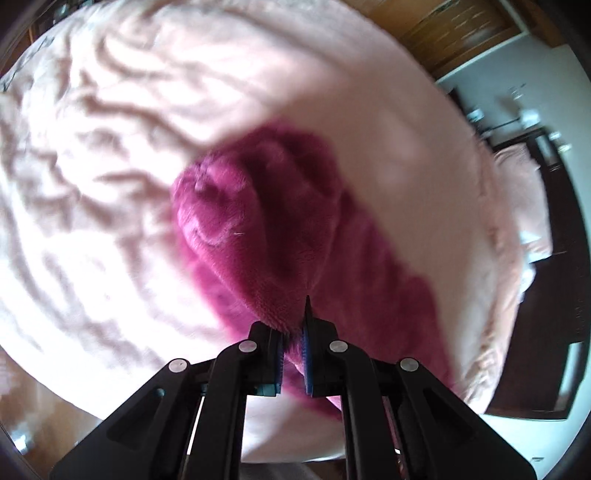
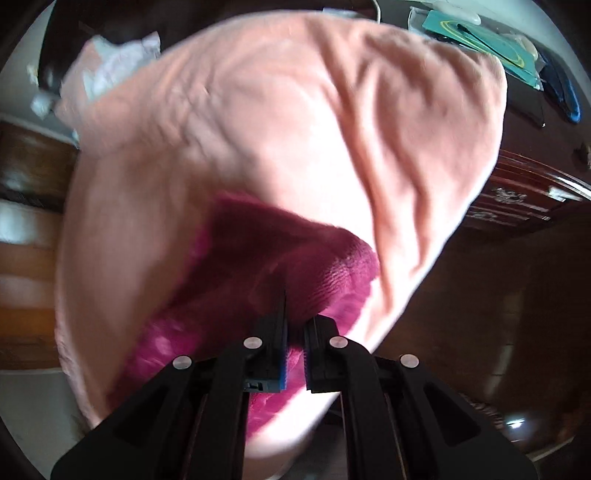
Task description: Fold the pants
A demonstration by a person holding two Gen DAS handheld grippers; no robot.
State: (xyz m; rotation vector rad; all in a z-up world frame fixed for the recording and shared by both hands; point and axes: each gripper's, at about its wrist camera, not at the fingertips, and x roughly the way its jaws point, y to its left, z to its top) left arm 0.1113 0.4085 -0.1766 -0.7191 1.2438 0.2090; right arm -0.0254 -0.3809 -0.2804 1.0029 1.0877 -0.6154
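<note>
Holding the pants [image 1: 280, 236] lifted over the bed [image 1: 110, 147], I find left gripper [image 1: 293, 354] and right gripper [image 2: 295, 354] each clamped on fleece; mid-fold, next move needs edges laid down level.

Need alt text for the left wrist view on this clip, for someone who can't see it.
The left gripper is shut on a fold of fuzzy magenta pants, which trail away from its fingers across a wrinkled pale pink bedsheet. Wooden furniture and a white wall show, blurred, past the bed's far edge.
</note>
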